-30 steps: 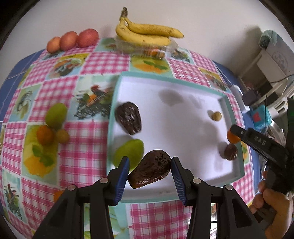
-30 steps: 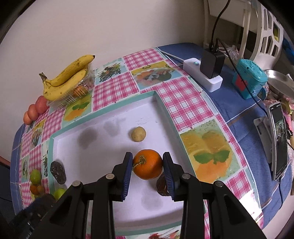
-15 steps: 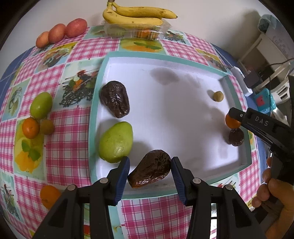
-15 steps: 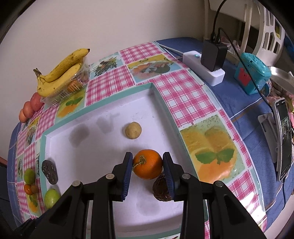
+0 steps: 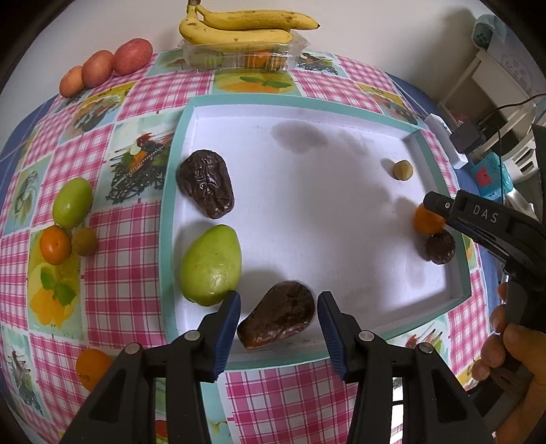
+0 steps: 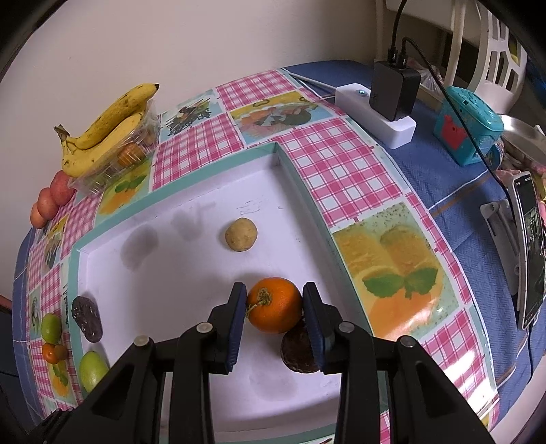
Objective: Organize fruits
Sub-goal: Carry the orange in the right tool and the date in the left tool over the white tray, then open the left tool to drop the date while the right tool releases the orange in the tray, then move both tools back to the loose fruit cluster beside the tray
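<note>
Pink-checked cloth (image 5: 119,259) printed with fruit pictures covers the counter, and a white tray (image 5: 341,239) with a teal rim lies on it against a pale wall. Inside the tray the left tool (image 5: 278,317) brackets a dark wrinkled avocado (image 5: 278,316) at the near edge — the left pad meets it, a sliver of gap shows at the right pad, so a firm pinch cannot be confirmed. Just beside it lies a green avocado (image 5: 210,264), with another dark one (image 5: 206,182) behind. At the tray's right side the right tool (image 6: 274,309) pinches an orange (image 6: 274,309) between both pads, touching a dark round fruit (image 6: 298,348); a small tan fruit (image 6: 240,234) sits farther back. Bananas (image 5: 239,29) rest on a clear box (image 5: 245,56) by the wall.
</note>
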`<state>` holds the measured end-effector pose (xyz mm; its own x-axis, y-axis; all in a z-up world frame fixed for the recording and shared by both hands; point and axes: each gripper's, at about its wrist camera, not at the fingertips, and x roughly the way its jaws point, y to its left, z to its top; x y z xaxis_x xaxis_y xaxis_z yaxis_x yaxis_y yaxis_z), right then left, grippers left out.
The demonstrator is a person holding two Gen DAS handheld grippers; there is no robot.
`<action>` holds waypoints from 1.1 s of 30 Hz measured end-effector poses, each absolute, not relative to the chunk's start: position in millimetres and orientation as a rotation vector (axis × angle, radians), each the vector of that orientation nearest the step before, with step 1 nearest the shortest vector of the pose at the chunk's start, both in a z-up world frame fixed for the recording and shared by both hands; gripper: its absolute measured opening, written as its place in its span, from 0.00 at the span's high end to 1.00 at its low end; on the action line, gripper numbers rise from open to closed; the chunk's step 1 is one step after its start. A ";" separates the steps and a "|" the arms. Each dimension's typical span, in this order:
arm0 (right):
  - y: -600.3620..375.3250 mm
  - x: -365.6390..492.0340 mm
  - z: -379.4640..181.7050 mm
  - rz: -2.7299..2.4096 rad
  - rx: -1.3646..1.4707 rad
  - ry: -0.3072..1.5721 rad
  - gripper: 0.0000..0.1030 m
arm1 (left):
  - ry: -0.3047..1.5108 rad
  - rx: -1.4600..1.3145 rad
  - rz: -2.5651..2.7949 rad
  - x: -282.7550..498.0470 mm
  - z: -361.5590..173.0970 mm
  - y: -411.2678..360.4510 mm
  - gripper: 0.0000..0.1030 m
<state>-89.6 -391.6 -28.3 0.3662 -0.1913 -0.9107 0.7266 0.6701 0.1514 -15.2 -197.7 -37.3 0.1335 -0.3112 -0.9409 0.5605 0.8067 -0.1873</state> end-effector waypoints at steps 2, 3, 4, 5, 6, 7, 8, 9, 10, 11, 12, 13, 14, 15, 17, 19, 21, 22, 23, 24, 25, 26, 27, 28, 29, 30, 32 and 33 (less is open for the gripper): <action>-391.0 -89.3 -27.8 -0.640 0.600 1.038 0.65 | 1.288 0.233 -0.638 -14.5 -35.9 -197.2 0.51; -390.5 -89.1 -27.0 -0.640 0.596 1.036 0.65 | 1.287 0.232 -0.638 -14.3 -34.9 -196.7 0.50; -390.2 -89.0 -25.8 -0.641 0.593 1.033 0.65 | 1.288 0.230 -0.642 -13.6 -33.7 -195.7 0.50; -389.8 -88.8 -24.5 -0.642 0.588 1.031 0.65 | 1.287 0.221 -0.646 -12.7 -31.7 -194.4 0.50; -389.3 -88.6 -23.4 -0.643 0.583 1.030 0.65 | 1.284 0.211 -0.649 -11.8 -29.1 -193.0 0.50; -388.6 -88.4 -21.4 -0.646 0.575 1.027 0.65 | 1.281 0.204 -0.651 -11.3 -26.8 -191.4 0.50; -388.0 -88.5 -19.9 -0.647 0.572 1.024 0.65 | 1.275 0.196 -0.654 -10.1 -23.7 -189.7 0.49; -387.4 -88.4 -18.4 -0.646 0.570 1.022 0.65 | 1.269 0.188 -0.653 -8.6 -20.9 -187.6 0.49; -387.0 -88.4 -17.1 -0.645 0.567 1.019 0.65 | 1.265 0.182 -0.651 -8.1 -18.5 -184.3 0.49; -385.9 -88.1 -15.0 -0.645 0.561 1.016 0.65 | 1.260 0.170 -0.646 -5.4 -15.6 -181.0 0.49; -384.7 -87.7 -13.1 -0.645 0.553 1.014 0.65 | 1.255 0.155 -0.640 -2.7 -13.0 -176.9 0.48; -383.8 -87.1 -11.6 -0.643 0.547 1.013 0.65 | 1.252 0.141 -0.634 0.4 -11.1 -172.9 0.48; -382.6 -86.7 -10.0 -0.642 0.542 1.012 0.65 | 1.249 0.122 -0.624 4.6 -9.4 -168.0 0.47; -381.3 -86.1 -8.4 -0.639 0.537 1.010 0.65 | 1.246 0.099 -0.608 9.8 -7.4 -161.3 0.46; -379.5 -84.8 -7.0 -0.633 0.536 1.010 0.65 | 1.237 0.068 -0.571 18.6 -5.6 -149.8 0.45; -376.8 -83.4 -5.0 -0.630 0.536 1.014 0.65 | 1.227 0.041 -0.516 28.8 -4.3 -136.0 0.44; -374.0 -82.6 -4.1 -0.625 0.541 1.021 0.65 | 1.219 0.010 -0.457 39.4 -3.8 -120.2 0.43; -372.0 -82.0 -3.7 -0.620 0.545 1.024 0.65 | 1.218 0.000 -0.437 42.7 -3.6 -113.4 0.43; -369.4 -81.0 -3.0 -0.614 0.547 1.026 0.65 | 1.216 -0.016 -0.409 48.7 -2.9 -103.8 0.43; -366.7 -79.3 -2.5 -0.604 0.547 1.027 0.65 | 1.213 -0.026 -0.390 53.0 -3.1 -97.9 0.42; -364.2 -77.8 -1.9 -0.595 0.548 1.029 0.65 | 1.208 -0.035 -0.365 58.1 -2.5 -89.5 0.42; -360.2 -75.5 -0.6 -0.583 0.545 1.029 0.65 | 1.201 -0.041 -0.337 63.2 -1.6 -80.5 0.40; -355.8 -73.1 1.0 -0.572 0.540 1.029 0.65 | 1.195 -0.044 -0.316 66.5 -1.1 -74.6 0.37; -351.1 -70.5 2.7 -0.561 0.533 1.028 0.65 | 1.188 -0.049 -0.291 70.6 -0.1 -66.3 0.37; -347.4 -68.0 4.0 -0.551 0.527 1.028 0.65 | 1.181 -0.056 -0.267 74.8 0.8 -57.6 0.36; -341.4 -64.8 6.3 -0.536 0.517 1.027 0.65 | 1.174 -0.064 -0.247 79.0 1.7 -49.2 0.35; -332.8 -60.1 9.7 -0.520 0.503 1.025 0.65 | 1.164 -0.070 -0.218 85.9 2.4 -37.5 0.33; -325.7 -56.4 12.0 -0.506 0.492 1.024 0.65 | 1.156 -0.069 -0.200 89.6 2.7 -29.8 0.32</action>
